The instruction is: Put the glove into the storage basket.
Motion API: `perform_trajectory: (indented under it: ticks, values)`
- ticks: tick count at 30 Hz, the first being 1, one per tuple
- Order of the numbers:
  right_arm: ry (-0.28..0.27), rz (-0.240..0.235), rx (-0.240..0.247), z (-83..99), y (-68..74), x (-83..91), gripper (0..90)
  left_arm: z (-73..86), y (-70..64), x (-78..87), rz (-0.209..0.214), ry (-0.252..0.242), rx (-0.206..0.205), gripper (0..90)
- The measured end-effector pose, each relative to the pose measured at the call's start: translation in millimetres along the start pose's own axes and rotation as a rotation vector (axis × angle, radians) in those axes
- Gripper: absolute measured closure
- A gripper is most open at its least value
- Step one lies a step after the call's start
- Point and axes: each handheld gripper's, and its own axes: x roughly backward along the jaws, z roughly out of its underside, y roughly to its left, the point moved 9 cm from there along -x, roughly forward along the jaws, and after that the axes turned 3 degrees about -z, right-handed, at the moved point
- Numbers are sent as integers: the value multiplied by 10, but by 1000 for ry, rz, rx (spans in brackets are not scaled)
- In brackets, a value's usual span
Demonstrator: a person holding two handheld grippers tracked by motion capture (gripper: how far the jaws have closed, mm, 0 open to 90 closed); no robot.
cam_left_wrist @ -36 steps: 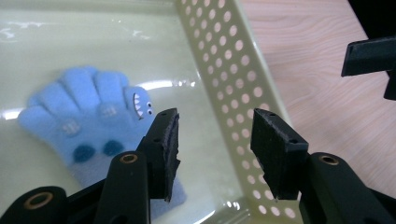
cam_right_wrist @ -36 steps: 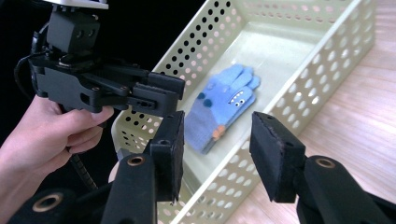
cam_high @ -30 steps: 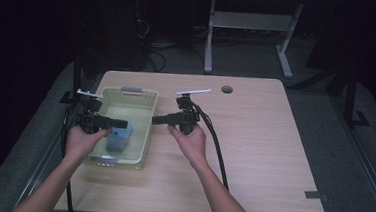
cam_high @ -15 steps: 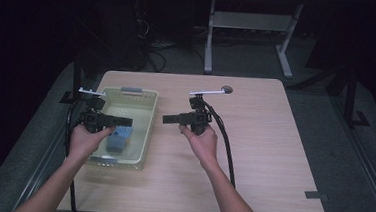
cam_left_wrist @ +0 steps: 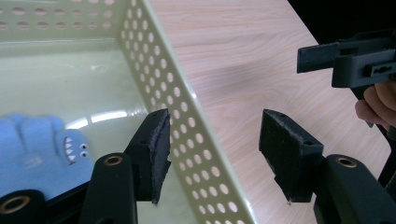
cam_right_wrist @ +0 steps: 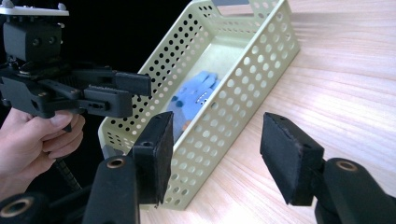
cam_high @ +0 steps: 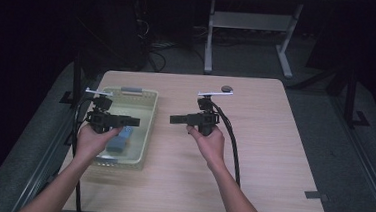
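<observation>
Basket [cam_high: 147, 128], pale green and perforated, sits at the left of the surface [cam_high: 272, 157] with a blue plush toy [cam_high: 120, 140] lying on its floor. In the high view the left gripper [cam_high: 134, 121] hovers over the basket, its jaws pointing toward the right gripper [cam_high: 175, 119], which is held above bare wood with its jaws pointing back at it; the two are near but apart.

The left gripper view adds what the high view cannot: the basket's right wall [cam_left_wrist: 187, 116] runs between the released jaws, the toy [cam_left_wrist: 42, 149] lies left of the left jaw, and it has a small toothy mouth and eyes. The right gripper [cam_left_wrist: 322, 56] appears beyond the right jaw, over the wood.

The right gripper view shows the basket [cam_right_wrist: 243, 70] from outside, ahead of its own spread jaws, with the toy [cam_right_wrist: 194, 95] seen over the rim and through the holes. The left gripper [cam_right_wrist: 140, 88] and its hand [cam_right_wrist: 35, 140] are left of the left jaw. Both pairs of jaws are released, grasping nothing.
</observation>
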Motion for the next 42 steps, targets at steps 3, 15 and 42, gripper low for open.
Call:
perform_trajectory:
  ticks: [3, 15, 42]
  values:
    - [-9, 6, -1, -3, -22, 59, 425, -6, -40, -14, 5, -5, -8, 420]
    - [-27, 20, -25, 31, -146, 222, 402, -18, -258, -129, 34, -11, -37, 384]
    - [-82, 55, -69, 169, -524, 744, 368, 14, -713, -469, 111, 8, -87, 319]
